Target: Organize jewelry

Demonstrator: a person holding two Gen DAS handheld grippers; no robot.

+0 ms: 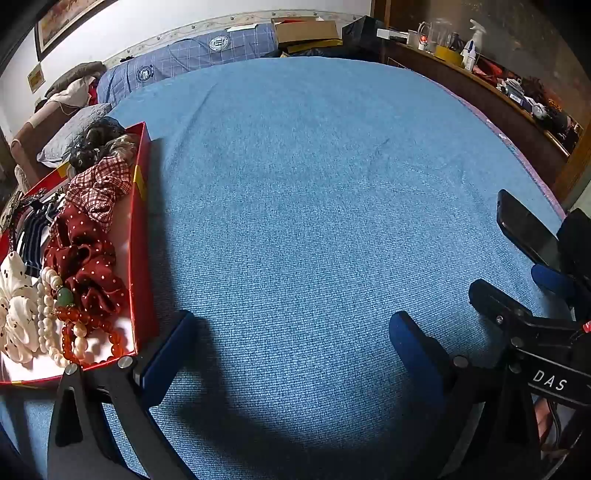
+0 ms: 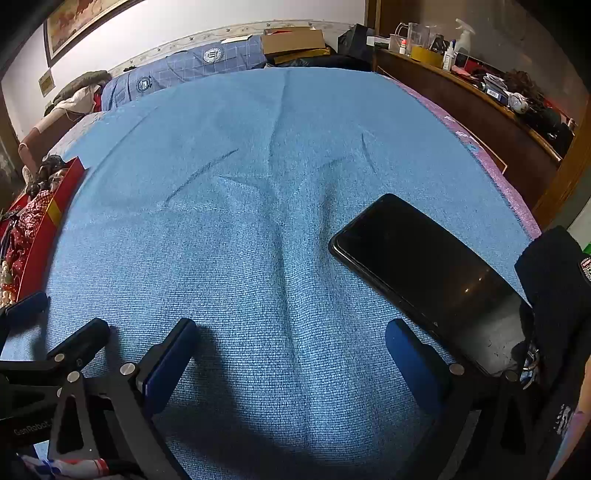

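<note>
A red box [image 1: 142, 206] sits on the blue bed cover at the left. It holds fabric scrunchies [image 1: 86, 258], a white pearl necklace [image 1: 46, 314] and red-orange beads [image 1: 110, 336]. The box also shows at the far left of the right wrist view [image 2: 48, 221]. My left gripper [image 1: 291, 332] is open and empty over bare cover, its left finger close beside the box's near corner. My right gripper [image 2: 291, 339] is open and empty, its right finger next to a black phone [image 2: 417, 258].
The blue cover [image 1: 314, 184] spreads wide ahead of both grippers. The phone lies near the bed's right edge. Pillows [image 1: 192, 55] and cardboard boxes [image 1: 306, 31] line the far end. A cluttered wooden shelf [image 1: 480, 81] runs along the right.
</note>
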